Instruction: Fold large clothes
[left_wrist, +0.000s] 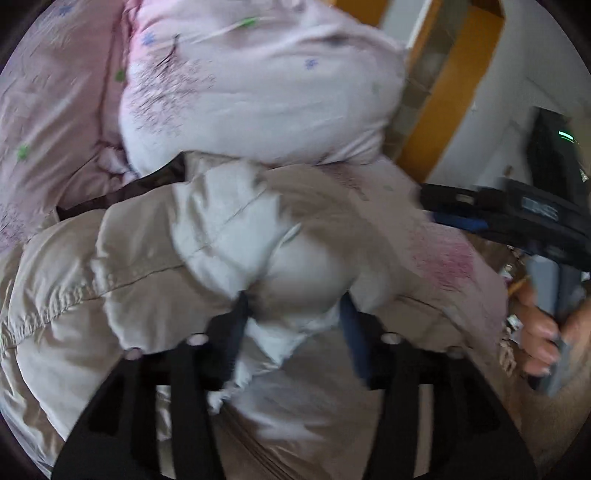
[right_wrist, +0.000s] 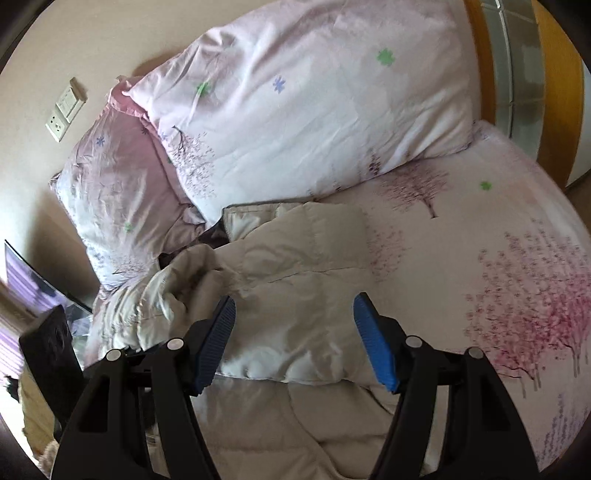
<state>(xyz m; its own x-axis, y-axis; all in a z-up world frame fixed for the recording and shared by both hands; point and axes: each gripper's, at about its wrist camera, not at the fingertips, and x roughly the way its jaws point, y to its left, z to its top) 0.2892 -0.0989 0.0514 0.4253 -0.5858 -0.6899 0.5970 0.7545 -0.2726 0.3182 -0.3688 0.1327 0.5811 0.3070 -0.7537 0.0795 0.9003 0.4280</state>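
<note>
A beige quilted puffer jacket (right_wrist: 291, 280) lies crumpled on the bed. In the left wrist view a thick fold of the jacket (left_wrist: 236, 243) bulges between the fingers of my left gripper (left_wrist: 295, 314), which is shut on it; the view is blurred. My right gripper (right_wrist: 293, 332) is open, its blue pads (right_wrist: 373, 339) spread wide just above the jacket's folded part, holding nothing. The right gripper also shows in the left wrist view (left_wrist: 454, 214), at the right, held in a hand.
The bed sheet (right_wrist: 498, 258) is pink with blossom trees. A large folded duvet (right_wrist: 314, 110) and a pillow (right_wrist: 118, 192) lie behind the jacket. An orange headboard (right_wrist: 554, 92) stands at the right, and a wall with sockets (right_wrist: 64, 109) at the left.
</note>
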